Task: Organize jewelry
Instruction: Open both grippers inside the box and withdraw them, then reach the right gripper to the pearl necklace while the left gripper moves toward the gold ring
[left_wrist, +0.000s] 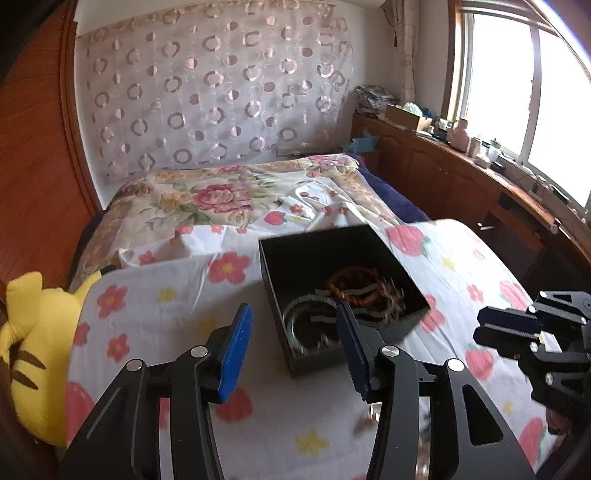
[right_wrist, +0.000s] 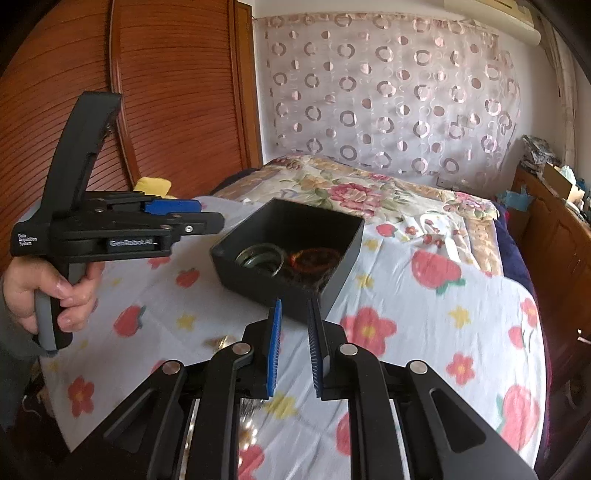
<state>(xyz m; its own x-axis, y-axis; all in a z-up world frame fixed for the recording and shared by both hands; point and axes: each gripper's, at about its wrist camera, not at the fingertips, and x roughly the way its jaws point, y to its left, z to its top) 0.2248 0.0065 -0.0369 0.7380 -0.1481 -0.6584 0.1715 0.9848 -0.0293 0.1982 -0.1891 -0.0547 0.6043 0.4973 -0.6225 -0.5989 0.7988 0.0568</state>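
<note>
A black open box (left_wrist: 273, 266) sits on a flowered cloth on the bed; it also shows in the right wrist view (right_wrist: 343, 254). Inside lie a red-brown braided bracelet (left_wrist: 352, 286), a pale green bangle (left_wrist: 295, 314) and a blurred spiky piece (left_wrist: 391, 299). The bangle (right_wrist: 258, 258) and the bracelet (right_wrist: 314, 260) also show in the right wrist view. My left gripper (left_wrist: 295, 347) is open and empty, just in front of the box. My right gripper (right_wrist: 295, 343) is open by a narrow gap, empty, near the box's front corner. Small blurred gold pieces (right_wrist: 221, 341) lie on the cloth.
A yellow plush toy (left_wrist: 33, 332) lies at the bed's left edge. A wooden wardrobe (right_wrist: 166, 92) stands to the left. A wooden ledge (left_wrist: 480, 173) with small items runs under the window on the right. The left gripper (right_wrist: 173, 218) shows in the right wrist view, the right gripper (left_wrist: 506, 328) in the left.
</note>
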